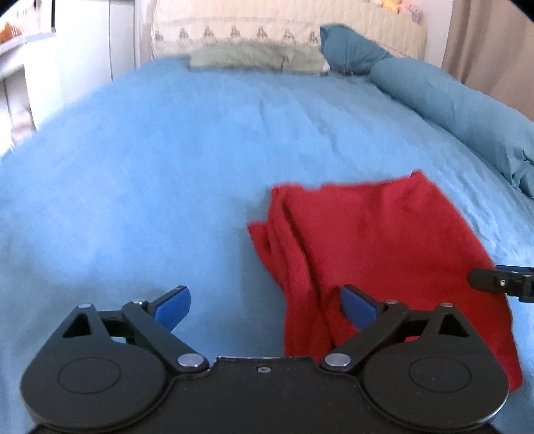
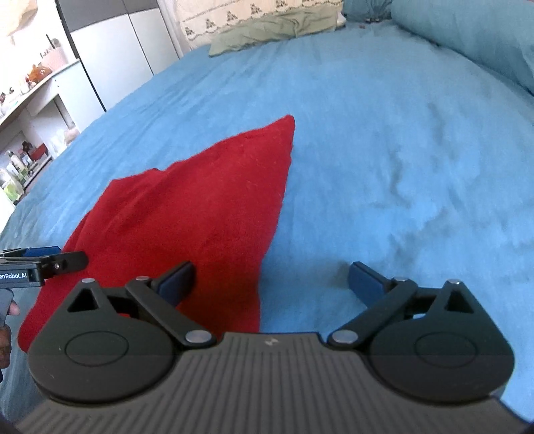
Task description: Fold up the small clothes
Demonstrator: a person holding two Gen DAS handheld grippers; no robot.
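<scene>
Red cloth (image 1: 377, 253) lying rumpled on a blue bedspread (image 1: 167, 167), bunched into long folds along its left edge in the left wrist view, flatter toward the right. Left claw (image 1: 265, 308) spread wide, nothing between its blue pads (image 1: 173, 308); right-hand pad over the near edge of the cloth, left-hand pad over bare bedspread, contact with the fabric not clear. Right claw (image 2: 272, 283) likewise spread wide and empty, left pad over the cloth's near right edge, right pad over bare bedspread. From the right wrist view, cloth tapering to a pointed corner far up the bed, with the left claw's black finger tip poking in from the picture's left edge beside it and a bit of a hand (image 2: 6, 320) below. Green pillow (image 1: 253, 58) at the head of the bed, a long teal bolster (image 1: 450, 100) along the right side, a pale quilted headboard (image 1: 267, 23) behind. White cupboards (image 2: 110, 60) and cluttered shelves (image 2: 23, 140) off to the left.
</scene>
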